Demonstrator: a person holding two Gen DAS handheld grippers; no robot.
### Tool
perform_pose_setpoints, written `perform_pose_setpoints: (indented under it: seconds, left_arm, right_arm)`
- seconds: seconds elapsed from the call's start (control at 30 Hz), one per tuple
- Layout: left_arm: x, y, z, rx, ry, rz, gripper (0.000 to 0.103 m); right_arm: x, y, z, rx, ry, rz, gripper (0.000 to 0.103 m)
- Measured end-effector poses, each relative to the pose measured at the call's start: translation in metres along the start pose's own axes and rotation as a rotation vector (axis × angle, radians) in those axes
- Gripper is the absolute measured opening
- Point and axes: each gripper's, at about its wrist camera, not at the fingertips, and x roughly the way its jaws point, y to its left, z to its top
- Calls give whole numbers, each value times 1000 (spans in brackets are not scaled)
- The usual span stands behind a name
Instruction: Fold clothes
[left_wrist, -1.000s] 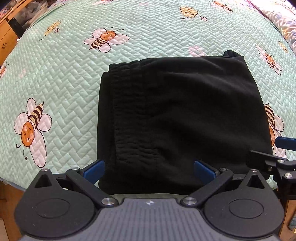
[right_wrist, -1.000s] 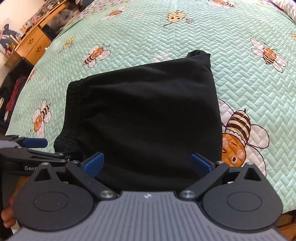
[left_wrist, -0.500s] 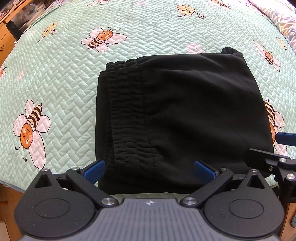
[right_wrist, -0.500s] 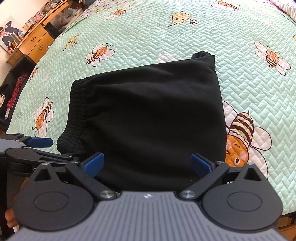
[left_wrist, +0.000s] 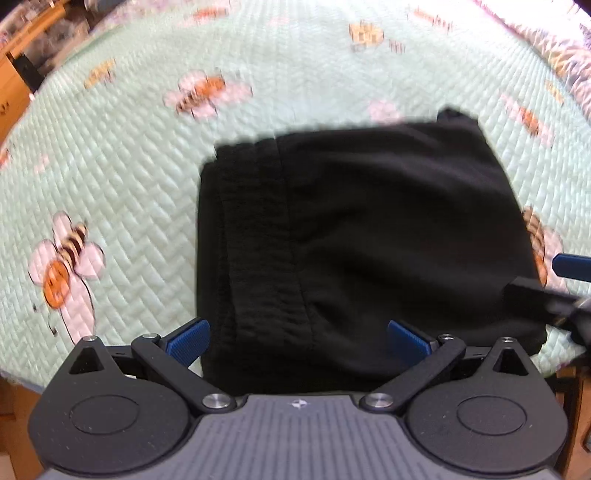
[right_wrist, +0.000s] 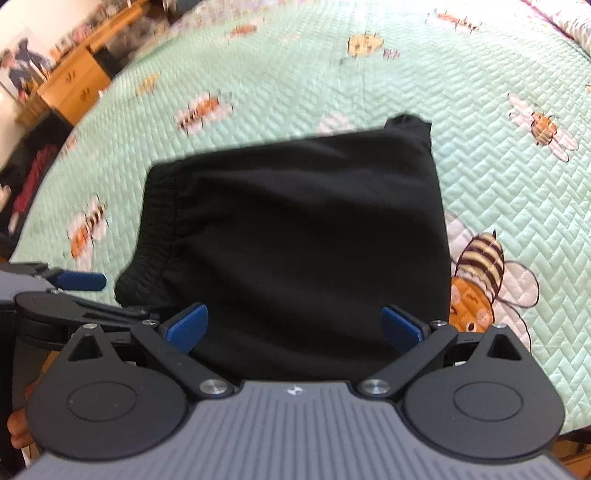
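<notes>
While its blue pads stand wide apart with nothing between them, the left claw (left_wrist: 298, 334) hovers at the near edge of the folded black garment (left_wrist: 354, 236), over the end with the ribbed elastic waistband (left_wrist: 258, 236). The right claw (right_wrist: 294, 326) is likewise spread wide and empty, poised at the garment's near edge beside the left claw, whose blue pad and black linkage show at the left border of the right wrist view. The garment lies flat as a rough rectangle on the bed, atop a mint-green quilted bedspread (right_wrist: 369, 74) printed with cartoon bees; one large bee (right_wrist: 484, 280) sits just beside the garment's right edge, another (left_wrist: 64, 258) off its waistband side. A small tab of dark cloth pokes out at the garment's far right corner. Beyond the bedspread, far left of the garment, stands a wooden dresser (right_wrist: 74, 85). Both views are motion-blurred.
</notes>
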Motion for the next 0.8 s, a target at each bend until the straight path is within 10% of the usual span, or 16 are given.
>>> perform_pose_setpoints:
  seconds: [0.23, 0.43, 0.67, 0.8]
  left_arm:
    - [-30, 9, -4, -19, -202, -82, 102]
    - [-59, 0, -14, 42, -428, -62, 102]
    - [-96, 6, -51, 72, -916, -42, 103]
    - [-71, 54, -45, -96, -779, -245, 103]
  right_arm:
    - [-41, -31, -15, 44, -328, 338, 101]
    - [-58, -36, -27, -20, -521, 447, 103]
    - [-93, -42, -49, -97, -846, 376, 103]
    - [-74, -75, -37, 61, -734, 287, 103]
